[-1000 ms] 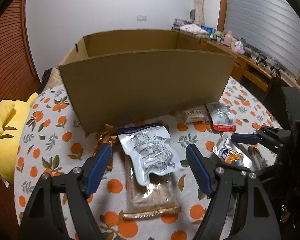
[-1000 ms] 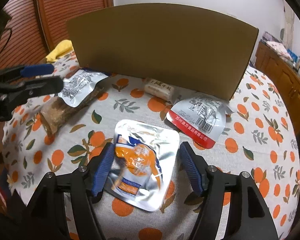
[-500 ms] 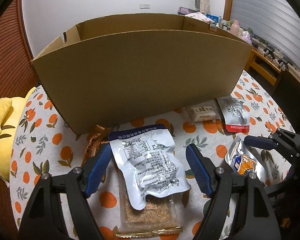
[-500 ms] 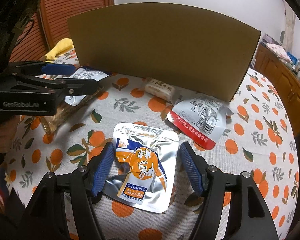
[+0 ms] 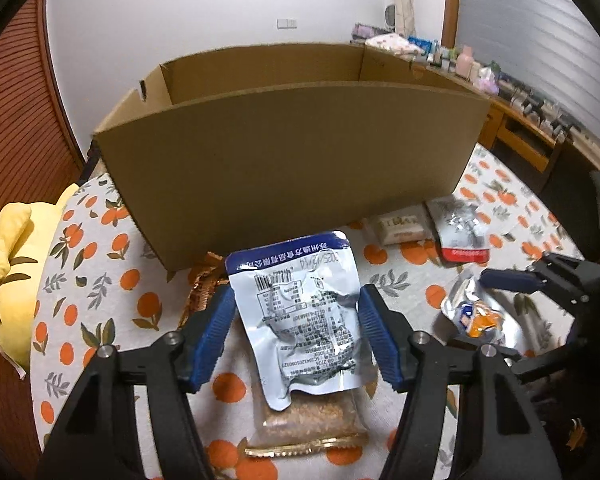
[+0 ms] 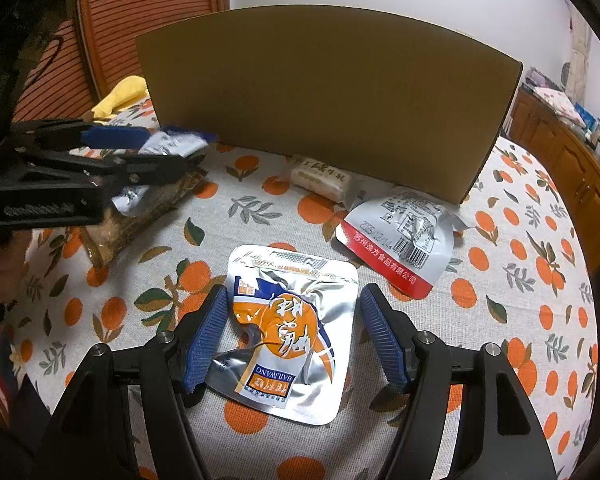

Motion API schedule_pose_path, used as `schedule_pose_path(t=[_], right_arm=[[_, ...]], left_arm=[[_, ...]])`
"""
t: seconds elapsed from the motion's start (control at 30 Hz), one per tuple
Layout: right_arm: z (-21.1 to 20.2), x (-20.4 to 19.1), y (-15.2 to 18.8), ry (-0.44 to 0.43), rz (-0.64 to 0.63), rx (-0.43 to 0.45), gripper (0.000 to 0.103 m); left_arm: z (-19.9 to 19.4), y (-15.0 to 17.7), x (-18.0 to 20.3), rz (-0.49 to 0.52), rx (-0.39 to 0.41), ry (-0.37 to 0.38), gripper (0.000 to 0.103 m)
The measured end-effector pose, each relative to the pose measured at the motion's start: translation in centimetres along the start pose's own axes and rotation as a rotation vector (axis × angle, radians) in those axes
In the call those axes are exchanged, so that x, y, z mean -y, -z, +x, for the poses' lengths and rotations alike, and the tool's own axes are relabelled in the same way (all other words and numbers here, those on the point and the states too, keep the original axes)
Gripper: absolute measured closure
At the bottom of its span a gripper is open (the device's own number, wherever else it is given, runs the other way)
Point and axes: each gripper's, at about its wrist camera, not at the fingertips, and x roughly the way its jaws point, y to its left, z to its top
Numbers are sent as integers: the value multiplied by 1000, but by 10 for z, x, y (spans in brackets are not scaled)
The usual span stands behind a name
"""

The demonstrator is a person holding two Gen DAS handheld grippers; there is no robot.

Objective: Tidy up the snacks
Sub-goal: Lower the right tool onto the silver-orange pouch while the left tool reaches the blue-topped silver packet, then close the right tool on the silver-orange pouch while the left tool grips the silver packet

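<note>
My left gripper [image 5: 296, 328] is shut on a silver pouch with a blue top edge [image 5: 300, 312], its blue pads touching both sides, and holds it above a clear pack of brown snack [image 5: 312, 420]. My right gripper [image 6: 292, 336] is open around a silver pouch with an orange print [image 6: 288, 328] that lies flat on the table. A large open cardboard box [image 5: 292, 152] stands behind. A silver pouch with a red edge [image 6: 404, 236] and a small white pack [image 6: 320, 178] lie by the box wall.
The round table has a cloth with an orange-fruit print [image 6: 520, 280]. A yellow plush toy [image 5: 16, 272] sits at its left edge. A gold-brown wrapper [image 5: 204, 284] lies left of the blue-edged pouch. A wooden cabinet with clutter [image 5: 516, 100] stands at the back right.
My left gripper has closed in on the blue-edged pouch and raised it off the brown pack. My right gripper has settled around the orange-print pouch, jaws still apart.
</note>
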Motion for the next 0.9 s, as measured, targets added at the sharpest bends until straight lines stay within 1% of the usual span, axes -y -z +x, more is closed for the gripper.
schedule_pose_path(t=[0.23, 0.37, 0.57, 0.6, 0.63, 0.7, 0.83, 0.9], right_arm=[[-5, -2, 3, -9, -21, -20, 35], [-9, -3, 6, -22, -28, -19, 43], [-12, -7, 7, -31, -45, -13, 46], [-13, -7, 7, -42, -42, -7, 63], [-14, -7, 6, -53, -37, 4, 63], [-18, -7, 6, -42, -33, 11, 64], [-17, -5, 6, -50, -31, 10, 64], [-19, -4, 5, -49, -24, 23, 65]], left_arm=[[-18, 2, 4, 2, 49, 2, 40], [-23, 2, 6, -3, 63, 9, 40], [-28, 3, 12, 1, 78, 19, 40], [-29, 2, 13, 3, 79, 19, 40], [-29, 2, 14, 7, 80, 19, 40], [-30, 2, 16, 10, 81, 18, 40], [-31, 2, 17, 7, 84, 23, 40], [-31, 2, 18, 10, 85, 25, 40]])
